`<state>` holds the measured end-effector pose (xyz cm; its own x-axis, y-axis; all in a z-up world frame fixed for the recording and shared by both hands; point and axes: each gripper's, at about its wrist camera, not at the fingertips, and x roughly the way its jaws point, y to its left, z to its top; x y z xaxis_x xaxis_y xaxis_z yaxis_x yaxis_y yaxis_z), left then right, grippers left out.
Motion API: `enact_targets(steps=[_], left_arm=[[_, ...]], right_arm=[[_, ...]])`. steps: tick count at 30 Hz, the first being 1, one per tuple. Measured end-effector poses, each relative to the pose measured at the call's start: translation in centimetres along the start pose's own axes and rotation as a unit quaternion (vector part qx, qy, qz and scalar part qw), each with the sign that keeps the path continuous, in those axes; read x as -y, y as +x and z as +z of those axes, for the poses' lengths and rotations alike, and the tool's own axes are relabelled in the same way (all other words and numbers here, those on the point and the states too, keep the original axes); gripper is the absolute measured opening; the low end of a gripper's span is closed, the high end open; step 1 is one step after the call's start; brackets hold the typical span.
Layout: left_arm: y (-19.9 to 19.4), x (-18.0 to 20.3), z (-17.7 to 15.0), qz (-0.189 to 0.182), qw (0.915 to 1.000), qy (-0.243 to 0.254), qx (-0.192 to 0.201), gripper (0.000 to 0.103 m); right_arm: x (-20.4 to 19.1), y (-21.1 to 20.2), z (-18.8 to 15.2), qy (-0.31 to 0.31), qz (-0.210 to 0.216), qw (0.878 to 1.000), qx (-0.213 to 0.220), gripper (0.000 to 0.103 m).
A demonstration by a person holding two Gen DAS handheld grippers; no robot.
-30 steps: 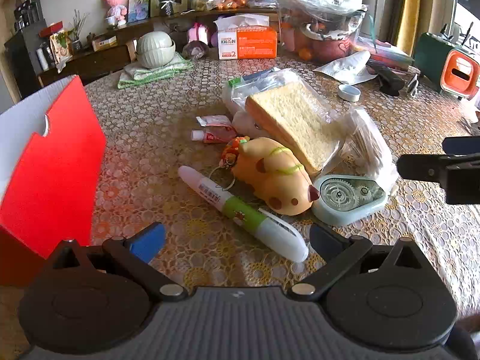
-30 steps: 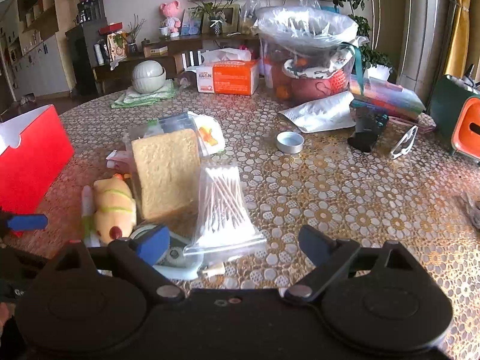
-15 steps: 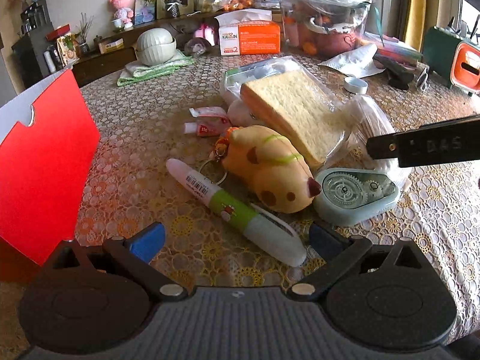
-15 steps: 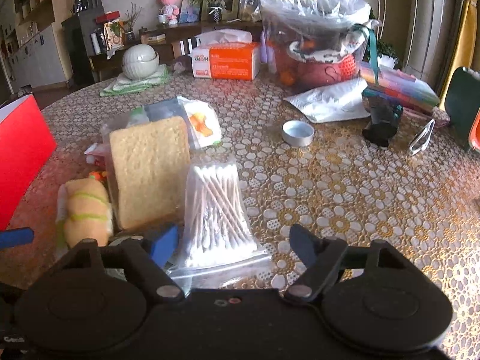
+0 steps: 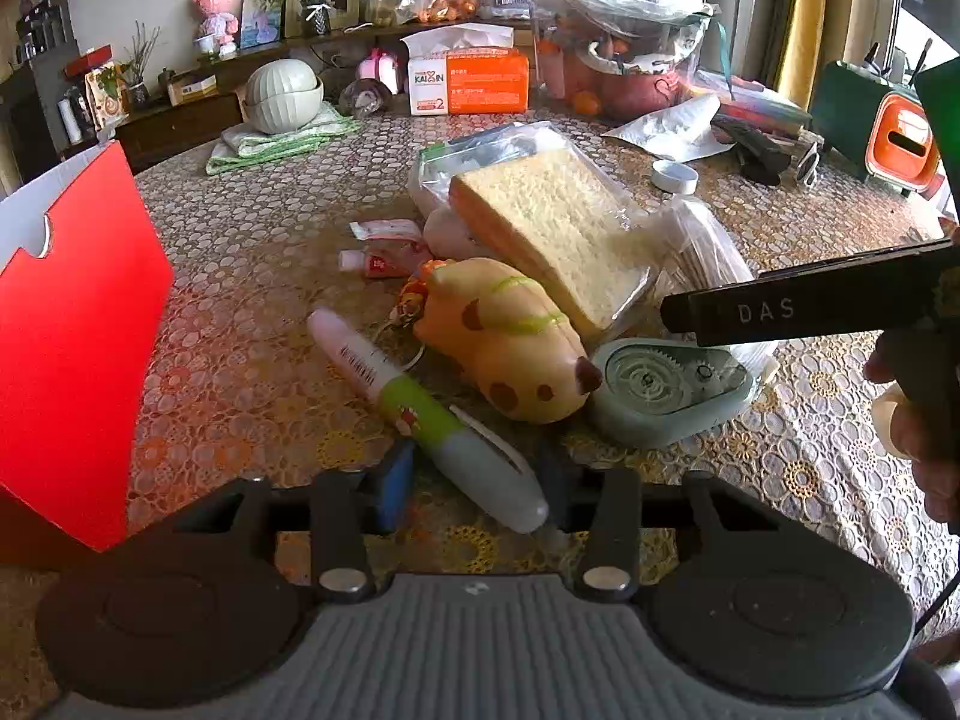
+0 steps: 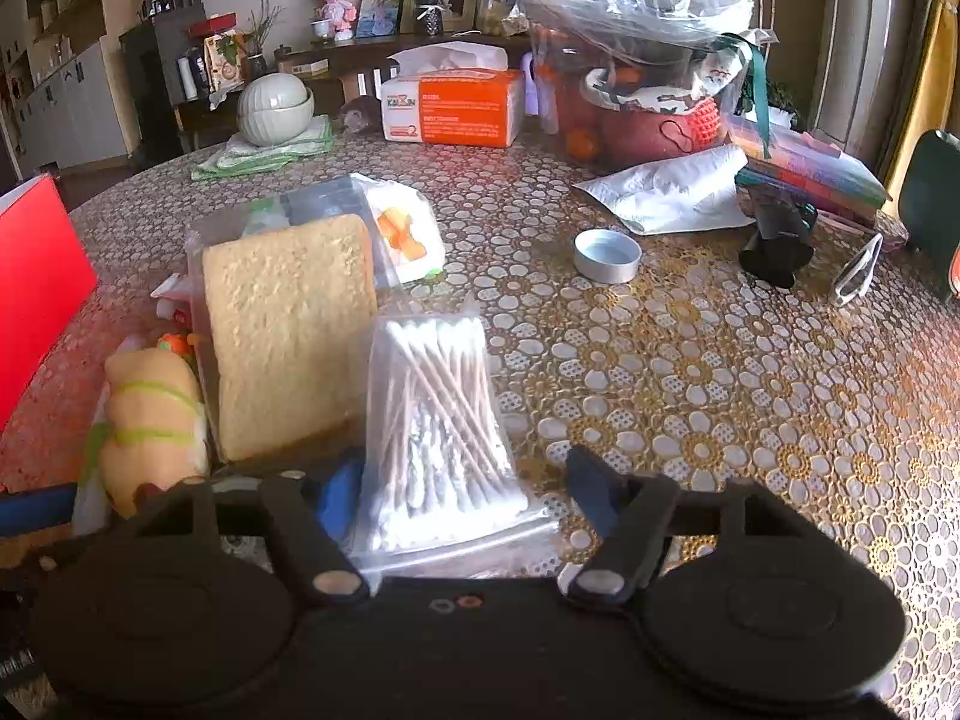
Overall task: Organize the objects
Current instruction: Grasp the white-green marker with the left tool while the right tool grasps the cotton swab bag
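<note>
A fat white-and-green pen (image 5: pixel 420 405) lies on the table beside a yellow squishy animal toy (image 5: pixel 507 339), a teal correction tape (image 5: pixel 669 387) and bagged bread (image 5: pixel 552 228). My left gripper (image 5: pixel 474 480) has closed in around the pen's near end, its blue finger (image 5: pixel 393 483) at the pen's left side. My right gripper (image 6: pixel 465 489) is open, its fingers either side of a bag of cotton swabs (image 6: pixel 438 420); the gripper also shows in the left wrist view (image 5: pixel 810 306). The bread (image 6: pixel 288 330) and toy (image 6: pixel 153 414) lie left of the swabs.
A red open box (image 5: pixel 66 330) stands at the left. Small sachets (image 5: pixel 384 252) lie behind the toy. A round tin (image 6: pixel 606 255), tissue box (image 6: pixel 453 105), white bowls (image 6: pixel 276 108), a black object (image 6: pixel 774 237) and bagged goods (image 6: pixel 636 60) crowd the far table.
Both grippers moved forward and down. The left fingers narrowed around the pen's end. The right fingers came around the swab bag and narrowed a little.
</note>
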<state>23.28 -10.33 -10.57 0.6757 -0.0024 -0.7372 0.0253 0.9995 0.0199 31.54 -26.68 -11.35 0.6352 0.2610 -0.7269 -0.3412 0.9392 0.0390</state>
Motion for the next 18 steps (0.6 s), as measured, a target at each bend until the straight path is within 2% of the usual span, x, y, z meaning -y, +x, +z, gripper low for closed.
enact_targets(steps=[1, 3, 7, 12, 18], left_arm=[[-0.1, -0.2, 0.0, 0.000, 1.0000, -0.002, -0.002, 0.034], [-0.1, -0.7, 0.1, -0.001, 1.0000, -0.009, -0.004, 0.030], [-0.2, -1.8, 0.1, -0.013, 0.9997, -0.019, -0.009, 0.027], [-0.5, -2.9, 0.1, -0.010, 0.9996, -0.027, -0.006, 0.023], [-1.4, -4.9, 0.7, -0.026, 0.9982, -0.054, 0.004, 0.021]], right_arm=[[-0.1, -0.1, 0.0, -0.002, 0.001, 1.000, 0.000, 0.055], [-0.3, -0.4, 0.0, -0.002, -0.004, 1.000, 0.002, 0.051], [-0.4, -1.1, 0.1, 0.004, -0.009, 1.000, 0.006, 0.039], [-0.5, -2.6, 0.0, 0.014, -0.009, 1.000, 0.010, 0.035], [-1.4, -5.4, -0.4, 0.024, 0.006, 0.999, 0.023, 0.033]])
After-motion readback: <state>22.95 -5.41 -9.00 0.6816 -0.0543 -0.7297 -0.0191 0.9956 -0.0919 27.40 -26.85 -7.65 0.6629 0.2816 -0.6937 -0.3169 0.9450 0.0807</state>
